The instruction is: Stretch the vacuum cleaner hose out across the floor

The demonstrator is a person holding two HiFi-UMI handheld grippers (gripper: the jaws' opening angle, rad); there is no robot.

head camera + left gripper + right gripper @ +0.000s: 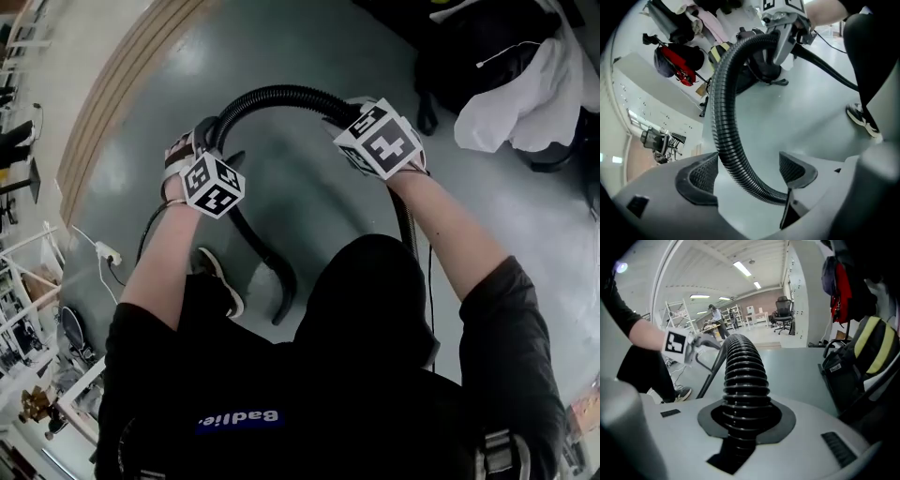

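Observation:
A black ribbed vacuum hose (281, 94) arches between my two grippers in the head view. My left gripper (202, 139) holds its jaws open around the hose (726, 136), which runs through the gap without being pressed by the pads (701, 174). My right gripper (349, 111) is shut on the hose (743, 376), whose ribs are clamped between the jaws. From the right gripper the hose drops along my right arm (409, 225). A black rigid curved tube (267, 262) hangs below the left gripper toward the floor.
Dark bags and a white cloth (520, 94) lie on the grey floor at the upper right. A power strip with a cable (108, 253) lies at the left by a wooden ledge (112, 94). My shoe (220, 277) stands beside the tube. A red-and-black bag (675, 63) lies further off.

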